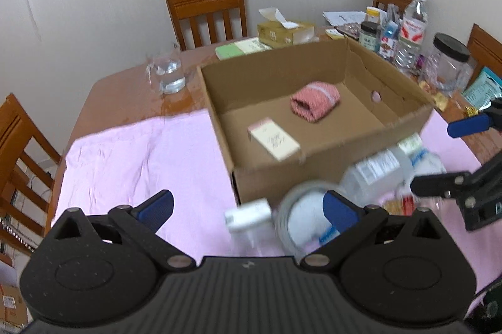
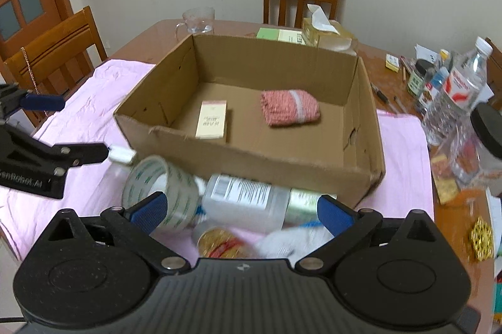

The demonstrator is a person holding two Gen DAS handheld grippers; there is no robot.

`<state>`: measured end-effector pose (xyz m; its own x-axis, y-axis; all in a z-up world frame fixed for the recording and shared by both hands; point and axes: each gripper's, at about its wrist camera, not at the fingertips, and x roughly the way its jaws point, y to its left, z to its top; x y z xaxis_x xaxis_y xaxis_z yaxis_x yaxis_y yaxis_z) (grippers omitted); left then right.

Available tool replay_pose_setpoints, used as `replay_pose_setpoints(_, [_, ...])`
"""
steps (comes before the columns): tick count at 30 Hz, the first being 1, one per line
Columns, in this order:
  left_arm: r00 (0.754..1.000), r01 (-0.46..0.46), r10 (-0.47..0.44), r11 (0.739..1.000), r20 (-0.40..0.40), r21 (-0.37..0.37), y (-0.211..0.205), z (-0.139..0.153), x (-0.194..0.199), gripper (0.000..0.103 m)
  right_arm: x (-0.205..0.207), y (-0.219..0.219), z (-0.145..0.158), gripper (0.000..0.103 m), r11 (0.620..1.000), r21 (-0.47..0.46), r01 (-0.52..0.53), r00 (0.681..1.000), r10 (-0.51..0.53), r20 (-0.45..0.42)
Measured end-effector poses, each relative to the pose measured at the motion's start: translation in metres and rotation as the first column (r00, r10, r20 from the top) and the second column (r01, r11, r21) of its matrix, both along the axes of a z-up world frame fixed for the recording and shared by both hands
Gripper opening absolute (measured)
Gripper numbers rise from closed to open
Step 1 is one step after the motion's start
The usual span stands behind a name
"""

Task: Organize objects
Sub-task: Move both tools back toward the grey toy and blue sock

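Both grippers, left and right, hover wide open, empty, before a box holding a towel.

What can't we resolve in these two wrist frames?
- Items in front of the cardboard box: motion-blurred in both views; label text on the clear bottle unreadable.
- Gold-topped item: right view, cut off by the right gripper body.
- Small white item: left view, blurred, behind the left gripper.
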<state>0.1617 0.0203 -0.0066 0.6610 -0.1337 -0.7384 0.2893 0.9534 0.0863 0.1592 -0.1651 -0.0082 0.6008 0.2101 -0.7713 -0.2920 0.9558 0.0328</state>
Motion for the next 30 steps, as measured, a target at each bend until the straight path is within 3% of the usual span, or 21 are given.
replay_pose_setpoints(14, [0.995, 0.038, -0.043, 0.998, -0.091, -0.052, 0.027, -0.036, -0.073, 0.101, -0.05, 0.01, -0.018, 0.103, 0.991, 0.046, 0.127, 0.992, -0.126, -0.024])
replay_pose_setpoints(30, [0.967, 0.155, -0.163, 0.986, -0.196, -0.056, 0.029, -0.086, -0.11, 0.101, -0.081, 0.029, -0.038, 0.103, 0.993, -0.002, 0.121, 0.991, -0.12, -0.065])
